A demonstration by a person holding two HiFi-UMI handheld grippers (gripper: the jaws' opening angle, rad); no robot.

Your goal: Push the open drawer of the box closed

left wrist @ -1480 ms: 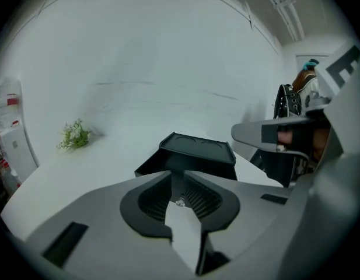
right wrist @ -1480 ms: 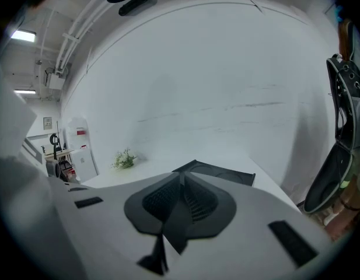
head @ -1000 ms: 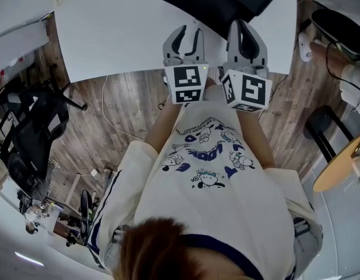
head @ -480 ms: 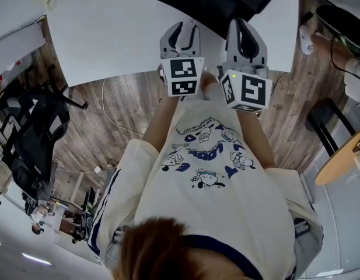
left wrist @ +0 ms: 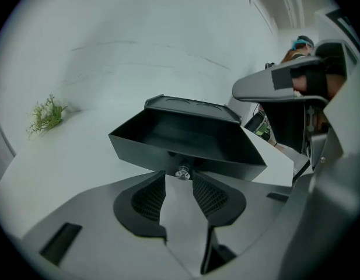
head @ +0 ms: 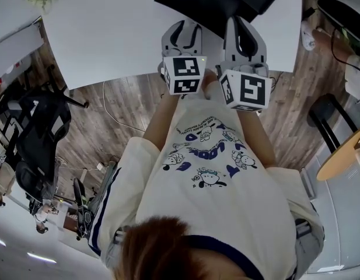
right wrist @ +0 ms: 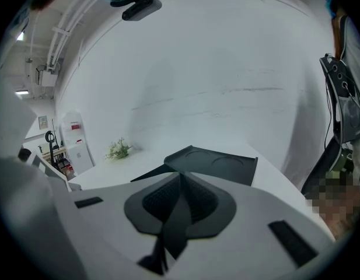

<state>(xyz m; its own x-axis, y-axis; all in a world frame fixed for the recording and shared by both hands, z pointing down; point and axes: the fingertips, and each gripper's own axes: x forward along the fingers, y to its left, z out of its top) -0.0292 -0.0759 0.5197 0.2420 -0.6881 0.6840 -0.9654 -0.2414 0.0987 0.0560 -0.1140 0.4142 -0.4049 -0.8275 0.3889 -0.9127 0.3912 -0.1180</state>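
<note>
- Left gripper view: my left gripper [left wrist: 180, 182] has just been opening its jaws. The drawer's small metal knob [left wrist: 182, 172] sits at their tips, unpressed.
- Dead ahead, the open black drawer [left wrist: 185, 142] juts toward me from the box [left wrist: 194, 104], so the push runs along my jaws.
- My right gripper [right wrist: 181, 179] is clenched, empty and less well placed.
- Head view crops the box, hiding the drawer's front.

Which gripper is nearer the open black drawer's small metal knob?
Left. The left gripper, jaws just opening, has the knob at its tips; the right gripper, shut, is right of it.
</note>
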